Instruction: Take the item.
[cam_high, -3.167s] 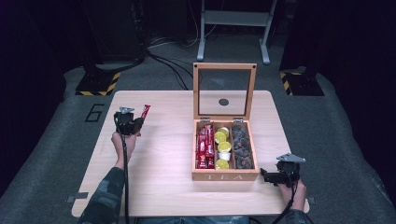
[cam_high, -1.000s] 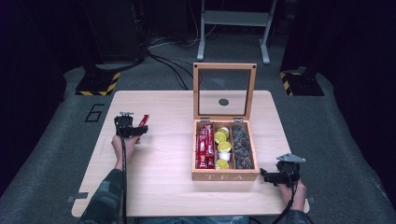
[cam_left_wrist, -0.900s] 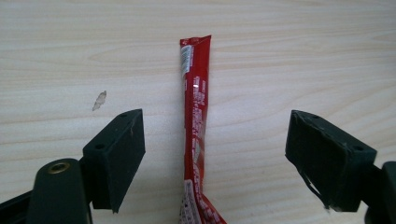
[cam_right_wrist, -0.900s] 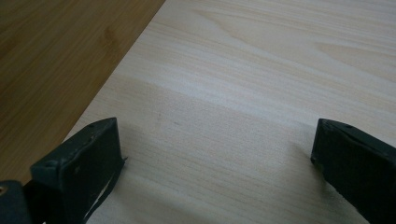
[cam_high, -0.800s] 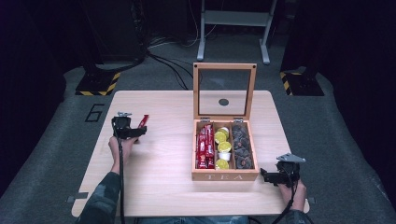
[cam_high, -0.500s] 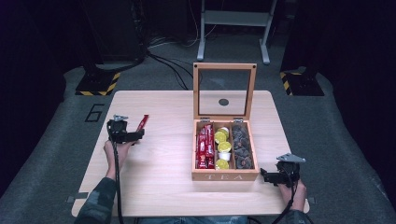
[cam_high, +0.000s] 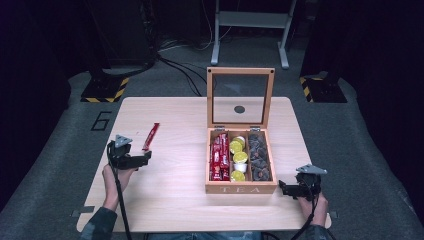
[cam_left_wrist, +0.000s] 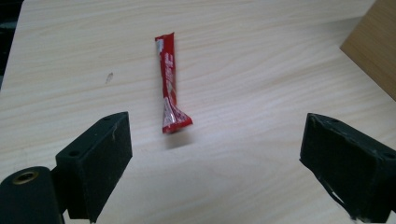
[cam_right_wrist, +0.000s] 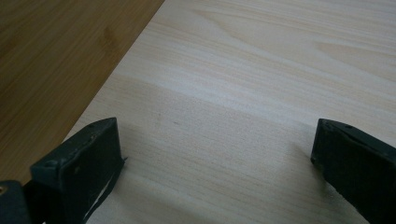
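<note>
My left gripper (cam_high: 145, 159) has drawn back toward me since the earlier frame and let go of the red sachet (cam_high: 150, 136); its jaws have just been opening and now stand wide with nothing between them. The left gripper view shows the sachet's crinkled foil lying flat on the pale wood-grain table (cam_high: 170, 200) (ahead of the jaws). My right gripper (cam_high: 283, 188) rests open beside the wooden tea box (cam_high: 241, 189), its 3 compartments filled.

A wooden tea box (cam_high: 240, 188) is sitting on the light desk (cam_high: 170, 200) with its glass lid (cam_high: 240, 98) standing upright. Red sachets (cam_high: 219, 157), yellow capsules (cam_high: 238, 159) and dark pieces (cam_high: 259, 158) are lying in its three compartments. Beyond the desk, a metal stand (cam_high: 250, 21) is standing on grey floor.
</note>
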